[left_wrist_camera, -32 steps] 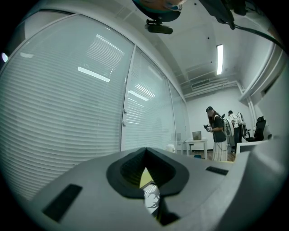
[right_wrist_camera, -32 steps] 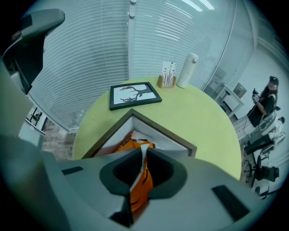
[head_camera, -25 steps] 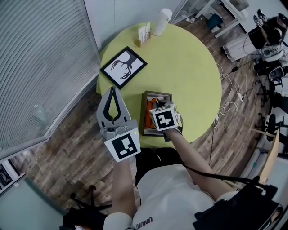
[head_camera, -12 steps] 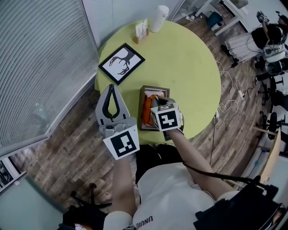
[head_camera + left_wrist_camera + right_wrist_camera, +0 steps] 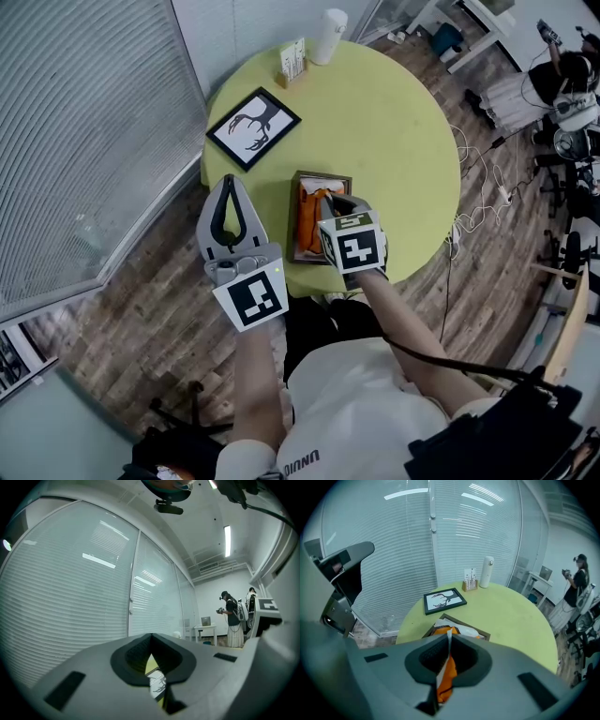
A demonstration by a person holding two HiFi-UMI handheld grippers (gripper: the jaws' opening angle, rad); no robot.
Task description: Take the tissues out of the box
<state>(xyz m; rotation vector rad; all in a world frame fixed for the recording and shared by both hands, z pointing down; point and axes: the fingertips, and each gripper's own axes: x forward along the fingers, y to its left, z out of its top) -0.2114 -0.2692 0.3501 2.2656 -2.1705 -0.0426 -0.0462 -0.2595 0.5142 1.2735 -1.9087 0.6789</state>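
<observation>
A brown wooden box (image 5: 298,225) sits on the round yellow-green table (image 5: 394,131), near its front edge. An orange tissue pack (image 5: 309,214) with a white edge sticks up out of it. My right gripper (image 5: 331,200) is above the box and shut on the pack's top edge; in the right gripper view the orange pack (image 5: 447,670) hangs between the closed jaws of the right gripper (image 5: 449,641), above the box (image 5: 483,633). My left gripper (image 5: 228,184) is shut and empty, held over the floor left of the table; its closed tips also appear in the left gripper (image 5: 151,637) view.
A black-framed antler picture (image 5: 253,127) lies left of the box. A white bottle (image 5: 330,36) and a small card holder (image 5: 292,63) stand at the far edge. Window blinds (image 5: 84,141) run along the left. Cables and equipment lie on the floor to the right.
My right gripper has drawn up and slightly right with the orange pack, so more of the pack stands out of the box. The left gripper has barely moved.
</observation>
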